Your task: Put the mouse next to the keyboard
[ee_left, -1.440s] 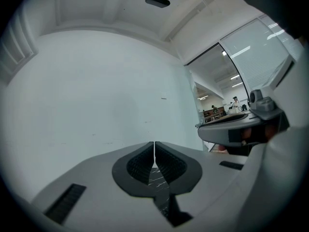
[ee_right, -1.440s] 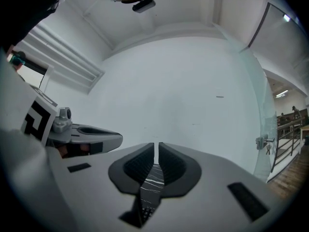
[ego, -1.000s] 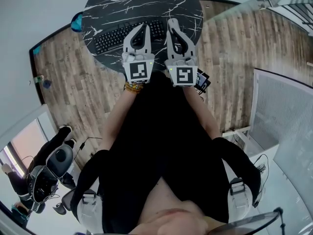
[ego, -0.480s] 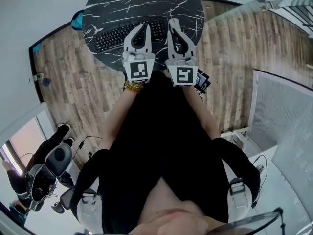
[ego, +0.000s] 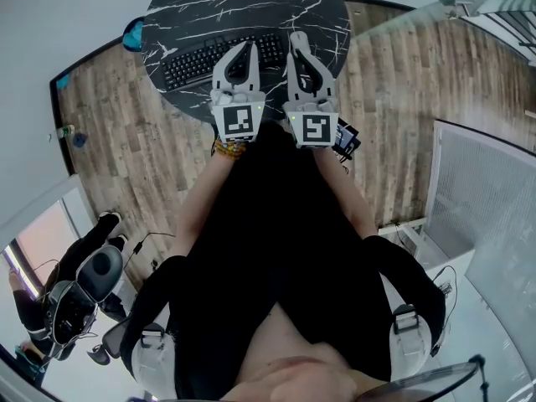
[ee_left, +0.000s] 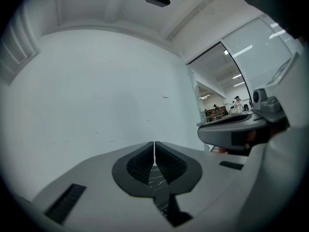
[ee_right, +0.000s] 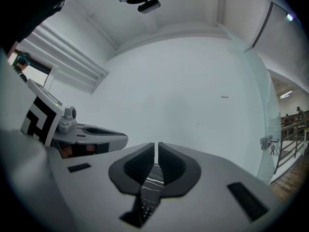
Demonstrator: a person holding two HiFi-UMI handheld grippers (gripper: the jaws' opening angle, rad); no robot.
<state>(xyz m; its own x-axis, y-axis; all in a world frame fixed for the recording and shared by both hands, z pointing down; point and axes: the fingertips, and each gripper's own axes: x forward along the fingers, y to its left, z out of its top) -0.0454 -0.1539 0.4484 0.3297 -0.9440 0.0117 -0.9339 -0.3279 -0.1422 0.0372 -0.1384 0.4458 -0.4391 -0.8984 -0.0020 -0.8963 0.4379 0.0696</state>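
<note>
The left gripper (ego: 244, 47) and the right gripper (ego: 295, 37) were held side by side, close together but not touching. Both were over the near part of a round black marble table (ego: 243, 2), and their jaws pointed away from the person. In the left gripper view, the left jaws were pressed together, with only a hairline seam between the ribbed pads and nothing caught in it. A strip of white-veined marble showed below them. The right jaws were likewise closed on nothing. Under them the right gripper view showed the same marble and, nearer the camera, a few dark keys. The keyboard (ego: 197, 64) lay flat on the table beneath and ahead of the left gripper. Most of its length ran off to that gripper's left. The left jaws crossed over its right part in the head view, and its right end came just beside the right gripper's jaws, on their left. The mouse could not be made out in any view, so its place relative to either gripper could not be told. A small black object (ego: 347, 138) sat just to the right of the right gripper's marker cube, too small to identify. A teal object (ego: 132, 34) showed at the table's edge, well to the left of the left gripper and beyond the keyboard. Wood-plank floor (ego: 126, 132) surrounded the table, and a black office chair (ego: 88, 279) stood far behind and to the left of both grippers.
</note>
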